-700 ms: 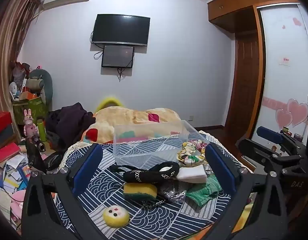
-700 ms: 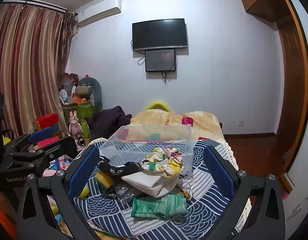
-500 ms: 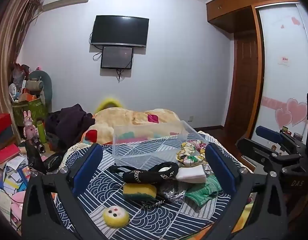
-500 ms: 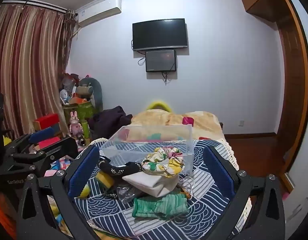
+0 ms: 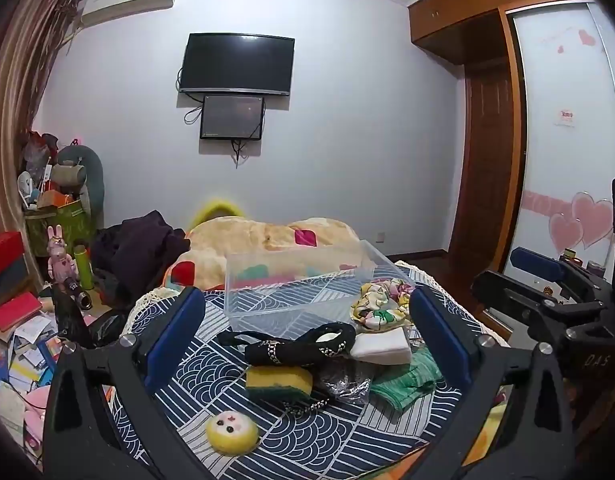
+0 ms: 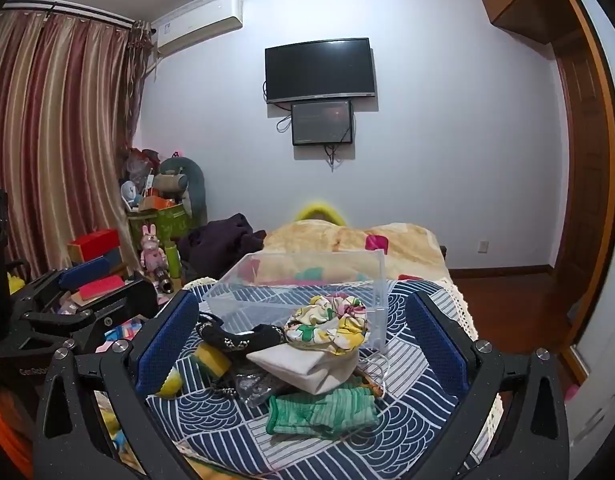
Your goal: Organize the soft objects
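Clear plastic, the bin [image 5: 303, 292] is sitting on the patterned cloth [image 5: 211, 364] with the soft things heaped just in front of it, floral scrunchie [image 6: 327, 324] touching its front wall, while left gripper [image 5: 307, 340] and right gripper [image 6: 301, 340] are hovering wide apart, holding nothing.

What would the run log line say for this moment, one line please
phase: before first pick | left gripper: open, holding nothing | right gripper: open, holding nothing | clear bin: no items visible inside | soft pile: on patterned cloth
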A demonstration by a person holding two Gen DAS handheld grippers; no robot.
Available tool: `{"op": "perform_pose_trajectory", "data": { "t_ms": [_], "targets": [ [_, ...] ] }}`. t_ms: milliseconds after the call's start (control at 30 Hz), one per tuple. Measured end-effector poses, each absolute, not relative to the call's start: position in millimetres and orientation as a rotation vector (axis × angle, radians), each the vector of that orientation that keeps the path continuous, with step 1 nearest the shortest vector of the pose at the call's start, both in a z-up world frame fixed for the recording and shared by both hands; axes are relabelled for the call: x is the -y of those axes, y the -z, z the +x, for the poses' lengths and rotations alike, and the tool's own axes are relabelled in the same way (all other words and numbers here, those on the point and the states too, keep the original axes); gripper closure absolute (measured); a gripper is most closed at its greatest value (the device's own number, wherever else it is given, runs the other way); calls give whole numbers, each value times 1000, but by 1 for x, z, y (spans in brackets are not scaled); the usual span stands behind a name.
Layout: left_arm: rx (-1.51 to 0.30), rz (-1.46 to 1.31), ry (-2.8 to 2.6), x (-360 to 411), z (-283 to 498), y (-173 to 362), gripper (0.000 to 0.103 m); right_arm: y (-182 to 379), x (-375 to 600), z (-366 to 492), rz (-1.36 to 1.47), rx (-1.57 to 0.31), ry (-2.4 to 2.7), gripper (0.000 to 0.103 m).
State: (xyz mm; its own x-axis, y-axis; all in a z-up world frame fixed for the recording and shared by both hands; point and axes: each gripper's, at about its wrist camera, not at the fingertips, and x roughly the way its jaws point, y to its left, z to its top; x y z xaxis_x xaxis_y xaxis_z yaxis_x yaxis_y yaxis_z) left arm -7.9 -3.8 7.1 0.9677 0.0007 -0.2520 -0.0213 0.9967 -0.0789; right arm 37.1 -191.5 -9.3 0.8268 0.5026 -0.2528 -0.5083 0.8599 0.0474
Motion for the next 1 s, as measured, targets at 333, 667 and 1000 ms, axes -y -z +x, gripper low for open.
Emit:
{"op": "perform_pose_trajectory", "data": {
  "t_ms": [333,667,1000],
  "targets": [
    [-251,-74,-12,3,-8,-6,0,7,195,35,-18,-263,-540,0],
    [-249,-71,-11,4,-9,-5,0,6,195,34,-16,-260,-543,0],
    [-248,-71,-12,5,-9,-5,0,4,195,33,-14,-260,-543,0]
  ]
}}
